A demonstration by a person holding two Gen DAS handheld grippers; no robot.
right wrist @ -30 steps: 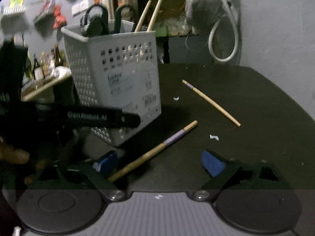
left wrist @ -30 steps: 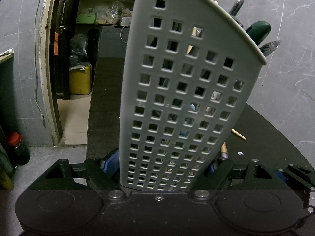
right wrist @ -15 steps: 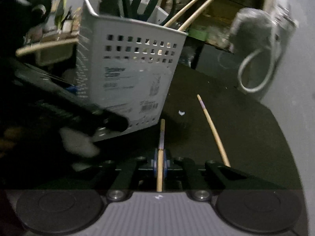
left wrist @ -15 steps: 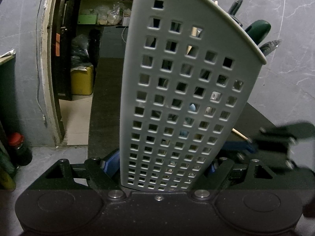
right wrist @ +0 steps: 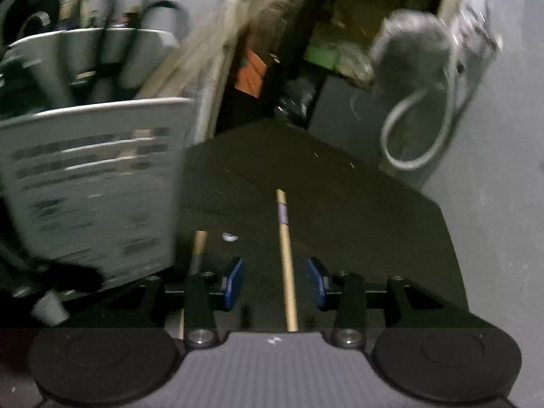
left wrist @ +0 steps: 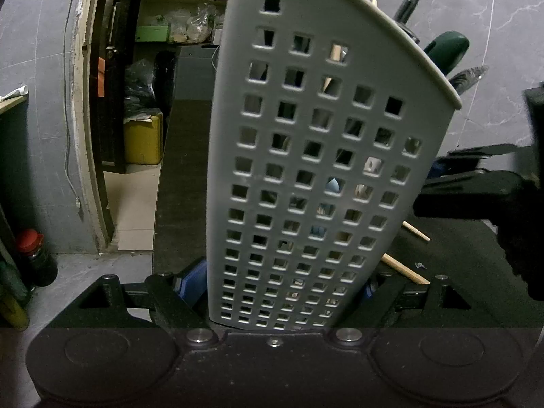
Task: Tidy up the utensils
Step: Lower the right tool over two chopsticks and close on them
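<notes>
My left gripper (left wrist: pixel 278 282) is shut on the base of a tall grey perforated basket (left wrist: pixel 306 153), one blue pad on each side. Dark green scissor handles (left wrist: pixel 445 51) and a knife handle (left wrist: pixel 406 8) stick out of its top. In the right wrist view the basket (right wrist: pixel 95 187) stands blurred at the left. My right gripper (right wrist: pixel 275 278) is over the table with its jaws opening. A wooden chopstick with a purple band (right wrist: pixel 285 261) lies between the pads, touching neither. A second chopstick (right wrist: pixel 200 243) lies just left of the left finger, beside the basket.
The black tabletop (right wrist: pixel 340 204) ends in a corner ahead. A grey hose coil (right wrist: pixel 418 129) hangs on the right wall. A white scrap (right wrist: pixel 229 237) lies near the pads. Left of the table are a doorway, a yellow can (left wrist: pixel 142 141) and a red-capped bottle (left wrist: pixel 34 255).
My right gripper closed on a chopstick half a second ago and has since opened, rolled and shifted right along the table. The left gripper and the basket have not moved.
</notes>
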